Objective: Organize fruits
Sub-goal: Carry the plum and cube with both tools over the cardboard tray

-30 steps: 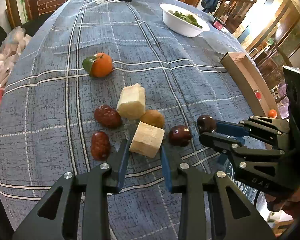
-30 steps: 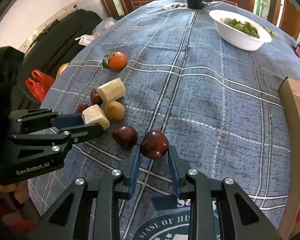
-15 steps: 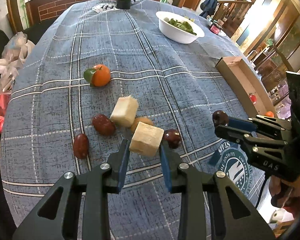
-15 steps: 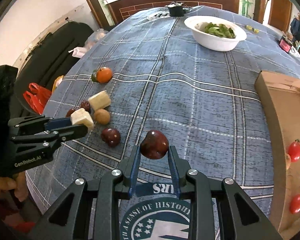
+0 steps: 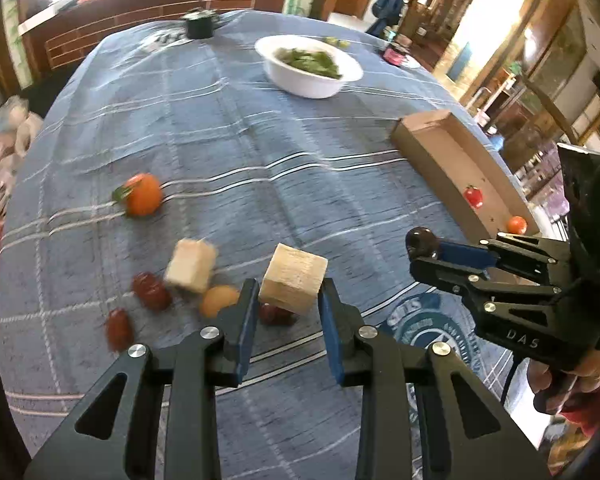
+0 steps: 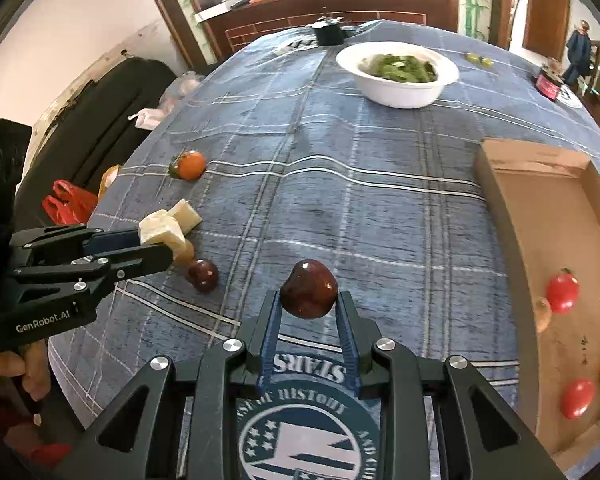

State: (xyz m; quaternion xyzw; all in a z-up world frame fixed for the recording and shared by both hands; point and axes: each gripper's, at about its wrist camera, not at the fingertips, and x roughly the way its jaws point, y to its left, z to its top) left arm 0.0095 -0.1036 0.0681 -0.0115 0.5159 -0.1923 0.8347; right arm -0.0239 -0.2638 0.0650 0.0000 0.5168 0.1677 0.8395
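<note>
My left gripper (image 5: 288,304) is shut on a pale yellow sugarcane chunk (image 5: 293,283), lifted above the blue plaid tablecloth (image 5: 236,152). My right gripper (image 6: 308,308) is shut on a dark red plum (image 6: 309,294), also lifted; it shows at the right of the left wrist view as the right gripper (image 5: 424,248). On the cloth lie a second cane chunk (image 5: 190,265), an orange with a leaf (image 5: 142,199), a brown round fruit (image 5: 219,300), red dates (image 5: 151,290) and another dark plum (image 6: 202,275). A cardboard tray (image 6: 500,216) at the right holds cherry tomatoes (image 6: 562,292).
A white bowl of greens (image 6: 398,74) and a small black pot (image 6: 329,33) stand at the far side of the table. A dark sofa (image 6: 100,120) and red bags (image 6: 68,206) lie beyond the left edge. A person's hand (image 5: 572,384) holds the right gripper's grip.
Both grippers have risen from the cloth and shifted right toward the tray, each carrying its piece. The fruits left on the table now look smaller and farther away.
</note>
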